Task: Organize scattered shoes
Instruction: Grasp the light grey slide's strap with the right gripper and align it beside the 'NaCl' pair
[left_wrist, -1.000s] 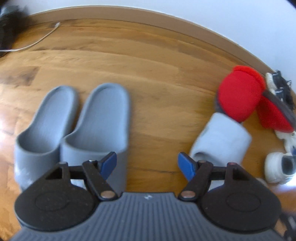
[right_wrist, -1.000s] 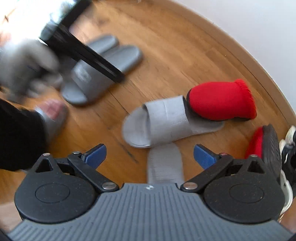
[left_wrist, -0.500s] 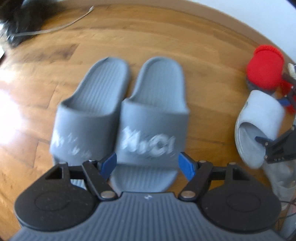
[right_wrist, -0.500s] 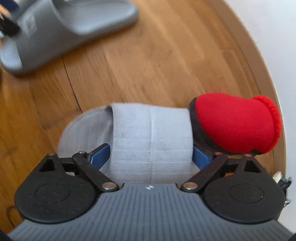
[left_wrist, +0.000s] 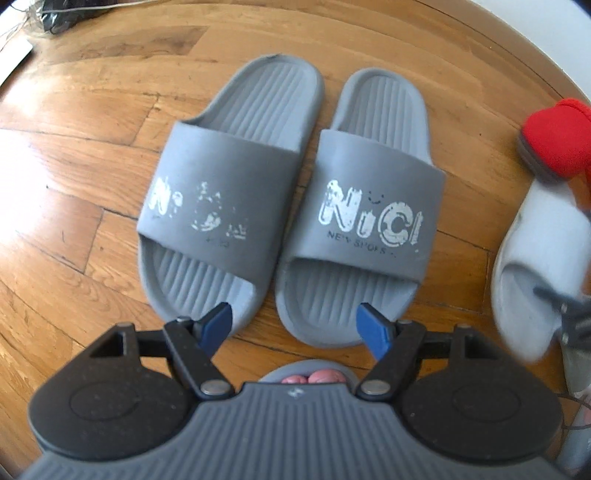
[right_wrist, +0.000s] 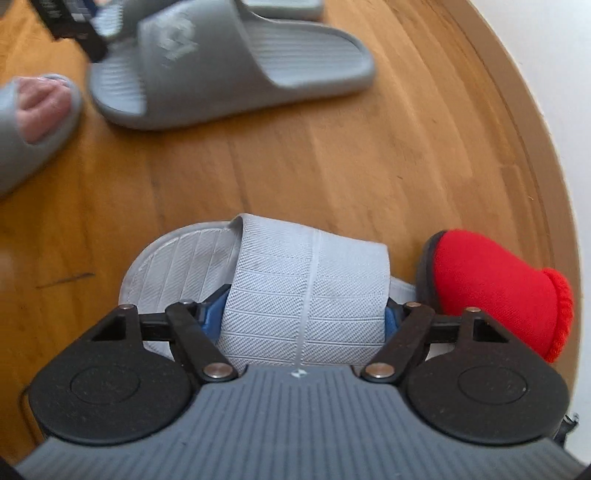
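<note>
Two dark grey slides lie side by side on the wood floor, one on the left (left_wrist: 218, 206) and a printed one on the right (left_wrist: 369, 206). My left gripper (left_wrist: 295, 328) hangs open over their toe ends, its pads touching nothing. A light grey slide (right_wrist: 310, 280) with a woven strap sits between the fingers of my right gripper (right_wrist: 301, 317). Its jaws are closing, and the blue pads lie against both sides of the strap. A red slipper (right_wrist: 487, 291) rests against that slide's far end. The left wrist view shows the light grey slide (left_wrist: 535, 251) and red slipper (left_wrist: 554, 144) at its right edge.
A person's toes in a grey slide (right_wrist: 40, 107) stand at the left, and again just under my left gripper (left_wrist: 314, 378). A skirting board (right_wrist: 517, 122) and white wall curve round the right. Dark cables (left_wrist: 55, 14) lie at the far left corner.
The left gripper has shifted over the dark grey pair, which now fills its view. The right gripper has sunk onto the light grey slide, and its jaws have narrowed around the strap.
</note>
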